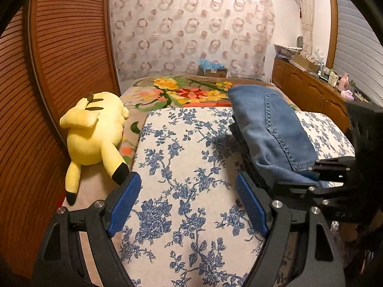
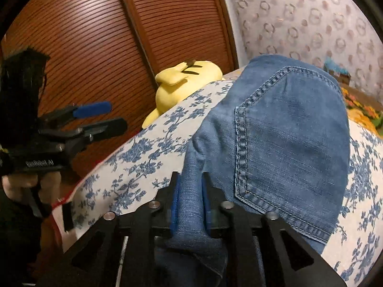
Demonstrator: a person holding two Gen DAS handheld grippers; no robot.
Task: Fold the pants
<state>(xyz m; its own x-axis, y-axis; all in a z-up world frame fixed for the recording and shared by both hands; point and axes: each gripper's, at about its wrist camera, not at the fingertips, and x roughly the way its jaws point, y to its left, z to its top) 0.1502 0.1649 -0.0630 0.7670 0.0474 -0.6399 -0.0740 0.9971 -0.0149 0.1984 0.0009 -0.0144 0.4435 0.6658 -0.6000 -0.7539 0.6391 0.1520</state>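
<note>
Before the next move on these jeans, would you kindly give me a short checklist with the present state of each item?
1. Right gripper shut on the jeans: ok, denim is pinched between its blue pads.
2. Left gripper free: ok, open and holding nothing, over the floral cloth.
3. Jeans folded into a compact stack: ok, back pocket on top.
4. Plush toy apart from the jeans: ok, it lies at the far left edge.
5. Layers under the stack aligned: cannot tell, hidden.
</note>
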